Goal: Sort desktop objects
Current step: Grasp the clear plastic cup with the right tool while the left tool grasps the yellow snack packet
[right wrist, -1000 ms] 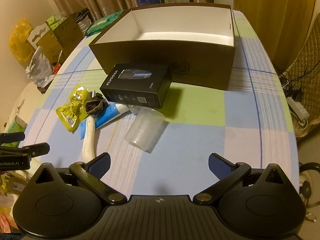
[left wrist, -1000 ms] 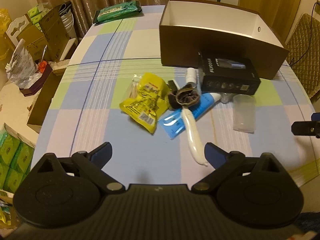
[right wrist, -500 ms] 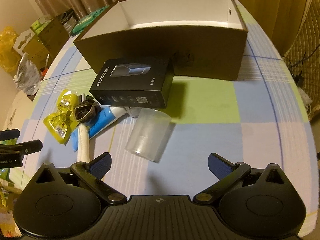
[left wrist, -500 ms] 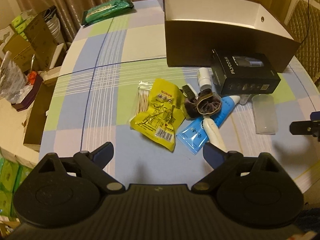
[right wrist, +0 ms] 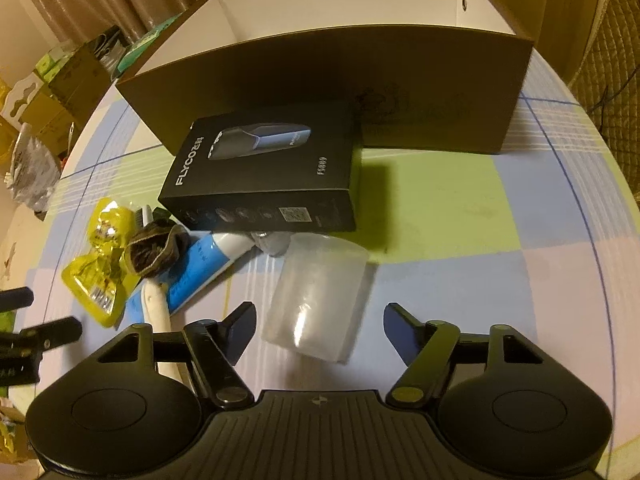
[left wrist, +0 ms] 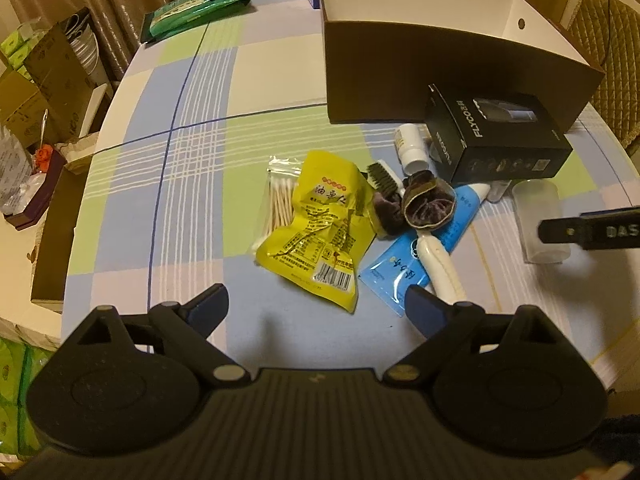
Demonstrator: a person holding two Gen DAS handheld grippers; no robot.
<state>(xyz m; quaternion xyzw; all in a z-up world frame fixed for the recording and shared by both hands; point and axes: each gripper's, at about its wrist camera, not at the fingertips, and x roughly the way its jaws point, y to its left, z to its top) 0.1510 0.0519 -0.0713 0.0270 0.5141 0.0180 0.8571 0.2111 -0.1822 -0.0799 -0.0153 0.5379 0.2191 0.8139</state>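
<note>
The right gripper (right wrist: 316,330) is open, its fingers flanking the near end of a translucent plastic cup (right wrist: 320,300) lying on its side. The cup lies just in front of the black FLYCO box (right wrist: 264,176), which rests against the front wall of the large brown storage box (right wrist: 340,76).

Judged step: grasping the cup for transfer into the storage box. Recommended: centre the fingers across the cup's body, close gently since thin plastic probably flexes, and lift clear of the FLYCO box before moving.

The left gripper (left wrist: 316,306) is also open and holds nothing, hovering in front of the yellow snack packet (left wrist: 320,232), well left of the FLYCO box.

Legible writing: "FLYCO" and a model code resembling "FS889" on the black box; Chinese characters and a barcode on the yellow packet; the blue tube's (left wrist: 424,248) print is unreadable.
</note>
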